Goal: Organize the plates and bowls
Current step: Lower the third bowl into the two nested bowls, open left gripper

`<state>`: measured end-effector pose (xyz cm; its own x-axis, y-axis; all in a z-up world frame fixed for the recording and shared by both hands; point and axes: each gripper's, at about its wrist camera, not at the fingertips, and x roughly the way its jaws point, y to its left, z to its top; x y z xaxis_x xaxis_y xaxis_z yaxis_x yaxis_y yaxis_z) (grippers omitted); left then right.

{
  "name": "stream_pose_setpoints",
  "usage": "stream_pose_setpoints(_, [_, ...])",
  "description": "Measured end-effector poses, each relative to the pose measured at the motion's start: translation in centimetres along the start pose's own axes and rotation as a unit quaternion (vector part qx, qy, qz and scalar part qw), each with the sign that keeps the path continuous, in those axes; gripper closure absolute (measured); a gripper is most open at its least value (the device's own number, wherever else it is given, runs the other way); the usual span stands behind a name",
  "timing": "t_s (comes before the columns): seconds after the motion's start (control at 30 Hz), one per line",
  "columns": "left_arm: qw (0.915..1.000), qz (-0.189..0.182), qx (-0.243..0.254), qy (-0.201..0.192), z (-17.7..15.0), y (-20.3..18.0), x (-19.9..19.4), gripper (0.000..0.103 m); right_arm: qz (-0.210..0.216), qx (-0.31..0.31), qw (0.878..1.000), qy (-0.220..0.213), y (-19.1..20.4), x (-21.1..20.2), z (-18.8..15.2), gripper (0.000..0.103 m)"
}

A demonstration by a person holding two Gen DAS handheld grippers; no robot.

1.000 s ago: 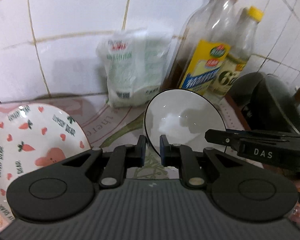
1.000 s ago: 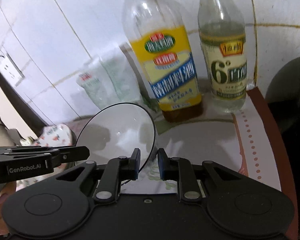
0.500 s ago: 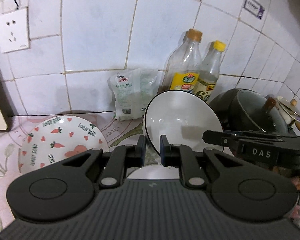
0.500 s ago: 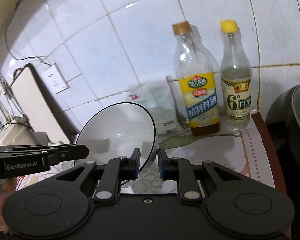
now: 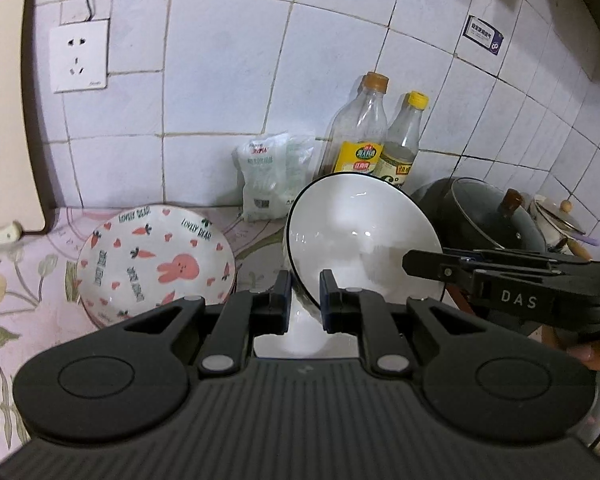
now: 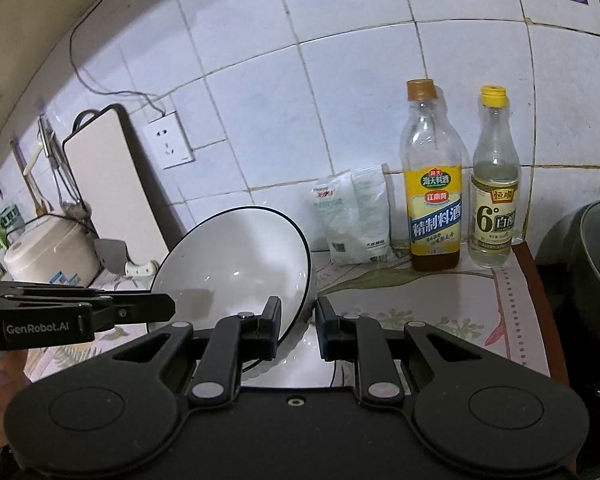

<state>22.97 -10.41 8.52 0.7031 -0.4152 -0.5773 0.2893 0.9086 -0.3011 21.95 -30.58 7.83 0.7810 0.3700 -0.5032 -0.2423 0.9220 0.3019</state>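
Note:
A white bowl [image 5: 360,220] with a thin black rim hangs tilted above the counter, held from both sides. My left gripper [image 5: 304,292] is shut on its left rim. My right gripper [image 6: 296,316] is shut on the opposite rim of the same bowl [image 6: 236,256]. Each wrist view shows the other gripper from the side: the right gripper [image 5: 410,258] reaches in at the bowl's right, the left gripper [image 6: 168,306] at its left. A pink-and-white plate [image 5: 156,256] printed with a rabbit and carrots lies on the flowered counter, left of the bowl.
Two bottles [image 6: 434,200] [image 6: 494,200] and a white bag [image 5: 268,176] stand against the tiled wall. A dark lidded pot [image 5: 488,216] sits at the right. A cutting board [image 5: 8,112] leans at the left, with a rice cooker [image 6: 48,256] beyond it.
Both grippers have drawn back from the wall and risen with the bowl between them. The bottles and bag look smaller, and the plate, socket and cutting board have come into view.

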Motion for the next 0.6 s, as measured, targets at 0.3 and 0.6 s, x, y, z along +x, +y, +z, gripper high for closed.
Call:
stream_pose_setpoints(0.3, [0.9998,0.004,-0.013,0.014,-1.9,0.8,0.9,0.09,-0.001,-0.017,1.0,0.018,0.3,1.0,-1.5,0.08])
stream_pose_setpoints(0.6, [0.9984,0.004,-0.028,0.048,-2.8,2.0,4.3,0.09,0.001,-0.008,0.999,0.048,-1.4,4.0,-2.6,0.08])
